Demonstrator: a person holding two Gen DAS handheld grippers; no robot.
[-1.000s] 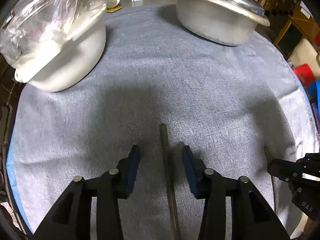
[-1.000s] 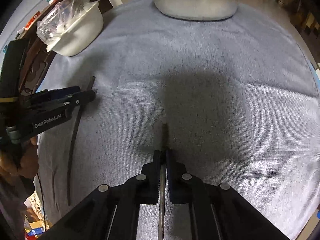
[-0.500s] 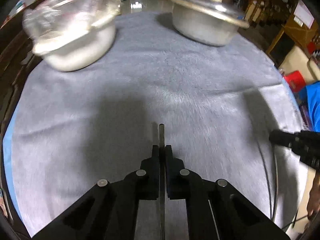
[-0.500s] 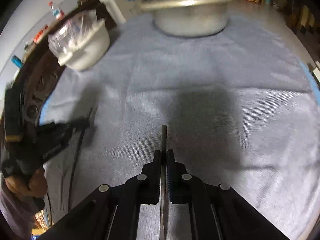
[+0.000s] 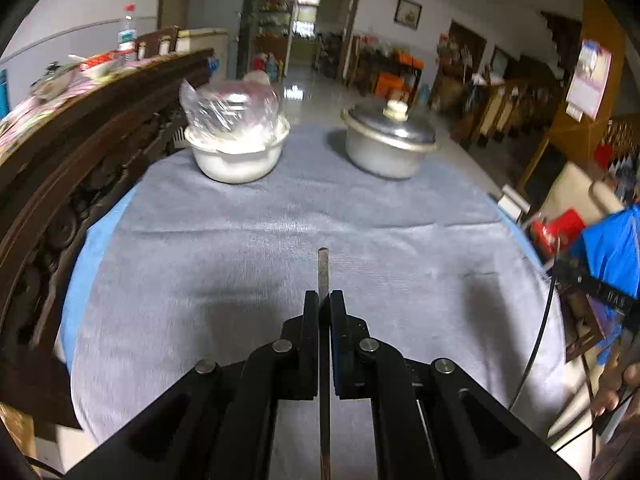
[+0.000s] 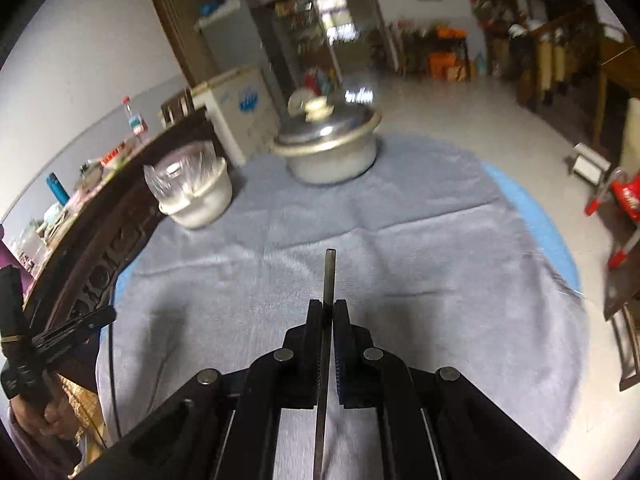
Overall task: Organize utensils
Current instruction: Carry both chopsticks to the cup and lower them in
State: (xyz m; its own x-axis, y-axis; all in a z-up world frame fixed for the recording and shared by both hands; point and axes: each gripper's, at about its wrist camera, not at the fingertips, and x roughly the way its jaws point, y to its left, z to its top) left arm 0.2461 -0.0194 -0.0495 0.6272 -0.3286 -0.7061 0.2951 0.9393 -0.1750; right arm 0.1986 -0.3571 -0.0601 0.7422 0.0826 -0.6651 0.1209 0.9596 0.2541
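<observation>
Metal chopstick, left (image 5: 323, 276): pinched between the closed jaws of the left hand-held gripper (image 5: 324, 300), tip jutting forward above the grey-clothed worktop (image 5: 248, 264).
Metal chopstick, right (image 6: 329, 276): clamped likewise in the right hand-held gripper (image 6: 328, 308).
Handling: probably light, stiff and slippery; a mid-shaft hold should limit swivelling.
Beyond: lidded pot (image 5: 388, 144), plastic-covered white bowl (image 5: 236, 152).

Both views were dim and soft, with strong fisheye bending and black vignetting at the corners. Light came from a bright doorway (image 5: 306, 0) at the far end of the room and glared off the floor beyond the lidded pot (image 5: 389, 144). Motion blur smeared the plastic-covered bowl (image 6: 196, 194) and the furniture behind that pot. Broad soft shadows lay on the grey cloth (image 5: 248, 264) on the near side of the pot.
</observation>
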